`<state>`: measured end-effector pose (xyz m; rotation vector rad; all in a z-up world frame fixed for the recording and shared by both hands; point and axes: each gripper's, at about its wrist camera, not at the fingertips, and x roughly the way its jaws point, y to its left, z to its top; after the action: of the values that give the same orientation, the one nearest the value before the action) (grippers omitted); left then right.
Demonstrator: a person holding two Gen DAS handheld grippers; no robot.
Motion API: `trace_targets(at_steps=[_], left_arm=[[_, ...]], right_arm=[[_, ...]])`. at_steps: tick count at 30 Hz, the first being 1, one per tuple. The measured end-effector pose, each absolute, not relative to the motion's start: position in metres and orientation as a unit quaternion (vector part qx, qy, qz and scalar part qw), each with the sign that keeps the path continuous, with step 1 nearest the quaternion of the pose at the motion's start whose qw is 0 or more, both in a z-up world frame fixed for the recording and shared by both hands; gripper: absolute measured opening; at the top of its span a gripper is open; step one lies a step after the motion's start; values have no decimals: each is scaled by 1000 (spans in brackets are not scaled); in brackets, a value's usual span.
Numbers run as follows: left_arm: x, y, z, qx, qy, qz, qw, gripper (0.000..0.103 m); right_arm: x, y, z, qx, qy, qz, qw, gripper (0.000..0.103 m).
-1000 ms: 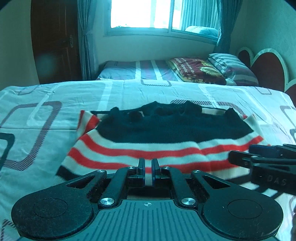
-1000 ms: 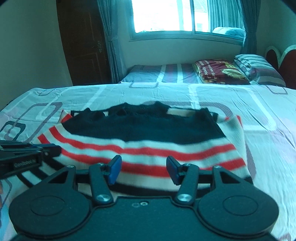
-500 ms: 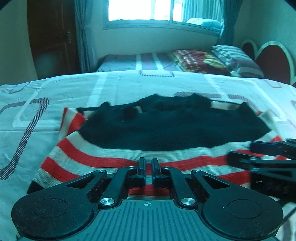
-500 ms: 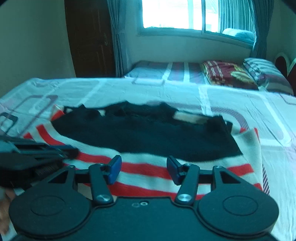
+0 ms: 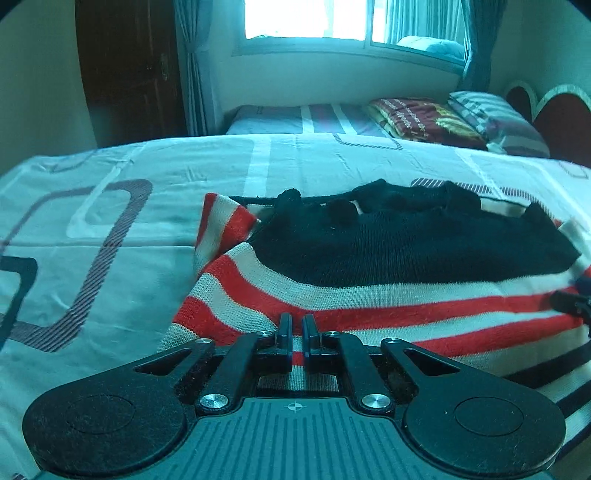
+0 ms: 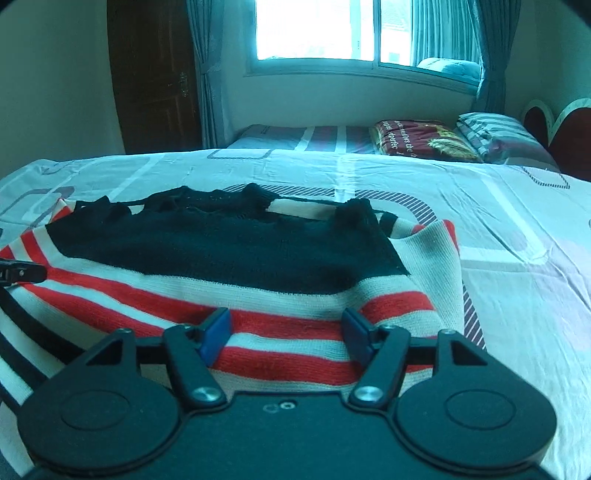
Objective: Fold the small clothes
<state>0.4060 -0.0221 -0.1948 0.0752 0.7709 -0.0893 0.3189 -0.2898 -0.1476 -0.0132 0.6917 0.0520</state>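
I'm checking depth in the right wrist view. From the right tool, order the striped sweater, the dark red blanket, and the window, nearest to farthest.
1. Striped sweater: right under the right tool, on the near bed.
2. Dark red blanket: on the far bed, right of centre.
3. Window: in the back wall, top of the view.

Ahead is a bright window [image 6: 332, 29] with curtains [image 6: 203, 74], a dark door [image 6: 155, 74] at left, pillows [image 6: 495, 133] at right.

Home bedroom. Bed [image 5: 295, 166] with patterned sheet; second bed [image 6: 325, 138] beyond with pillows [image 6: 495, 133]. Curtained window [image 6: 332, 33], dark wooden door [image 6: 155, 74], headboard [image 5: 554, 114].
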Motion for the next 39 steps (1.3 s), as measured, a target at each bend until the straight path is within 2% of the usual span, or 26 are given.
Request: trace_targets(at_steps=[11,17,27,39], left_arm=[[380,-24,-186,37,376,-30,925,6],[371,-16,-185,41,378,-33,924,6],[332,30,-172,-52,418,-17,907,7],[304,76,-204,-260,424,-42,867,7]], right_arm=[[305,-255,-123,48,328,79,940,64],[304,-228,-133,17,353,67,933,65],[280,-210,-113,43,341,69,937,65],[273,-199,-117,45,351,67,933,66]])
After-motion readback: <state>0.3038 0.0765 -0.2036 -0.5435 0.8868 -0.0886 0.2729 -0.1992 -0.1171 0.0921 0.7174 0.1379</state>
